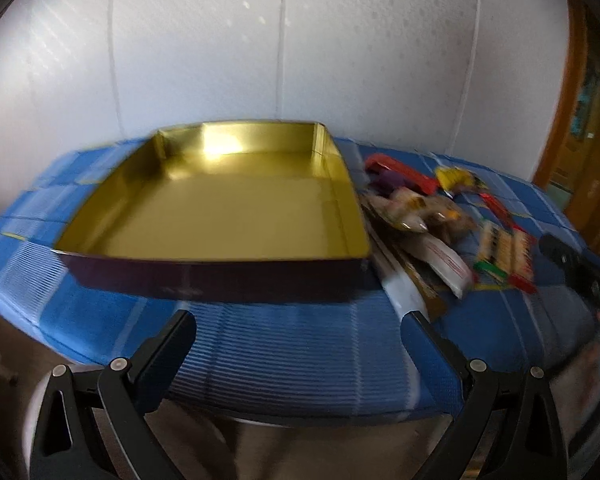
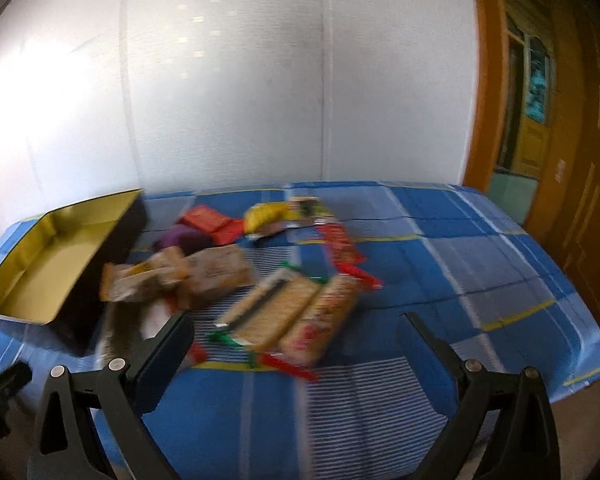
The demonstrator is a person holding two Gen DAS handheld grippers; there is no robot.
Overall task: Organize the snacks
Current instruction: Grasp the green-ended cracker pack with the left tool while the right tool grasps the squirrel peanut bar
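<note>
From the left wrist view, the left tongs (image 1: 298,330) hang wide open over the near edge of a desk (image 1: 284,360) covered in a blue checked cloth, with nothing between the fingers. Ahead of them sits an open tin (image 1: 216,216), gold inside and dark outside, with nothing in it. Just to the right of the tin lies a loose heap of snacks (image 1: 440,220), some touching its side wall; the picture is blurred, so single packets are hard to tell apart, though a red packet (image 1: 404,172) and a yellow packet (image 1: 456,178) show at the far end. A dark part of the other tool shows at the right edge. A white wall stands behind the desk. From the right wrist view, the right tongs (image 2: 296,334) are also wide open and hold nothing, poised above the near side of the desk (image 2: 480,260). The snacks (image 2: 260,280) lie in the middle, with two cracker packs (image 2: 292,316) nearest the tongs. The tin (image 2: 60,260) sits at the left, beside the heap. A wooden door frame (image 2: 488,80) stands to the right.
</note>
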